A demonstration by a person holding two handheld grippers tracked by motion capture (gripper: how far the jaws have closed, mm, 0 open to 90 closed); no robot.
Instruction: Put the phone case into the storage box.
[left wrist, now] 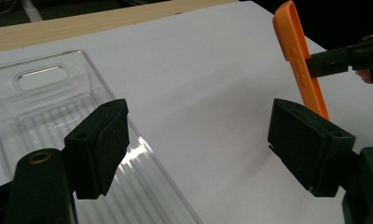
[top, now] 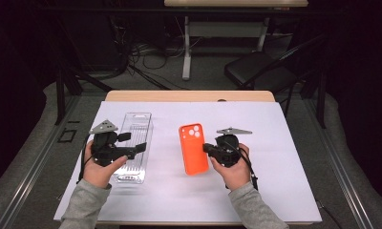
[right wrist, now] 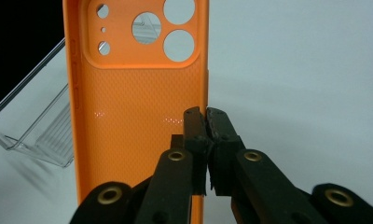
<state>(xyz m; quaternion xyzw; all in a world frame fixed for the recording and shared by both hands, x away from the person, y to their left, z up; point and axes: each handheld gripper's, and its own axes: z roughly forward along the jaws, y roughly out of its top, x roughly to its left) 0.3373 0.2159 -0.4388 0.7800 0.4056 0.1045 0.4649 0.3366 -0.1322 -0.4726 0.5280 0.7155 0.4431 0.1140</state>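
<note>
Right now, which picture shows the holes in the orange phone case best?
The right gripper view: the orange phone case is close, its holes big and clear. The high view shows them tiny; the left gripper view shows just its thin edge.

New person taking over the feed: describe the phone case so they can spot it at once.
Start at the white sheet covering the wooden table, then look to its middle, right of the clear ribbed plastic tray. The bright orange phone case has round camera holes at its far end, and the right tongs pinch its right edge.
</note>
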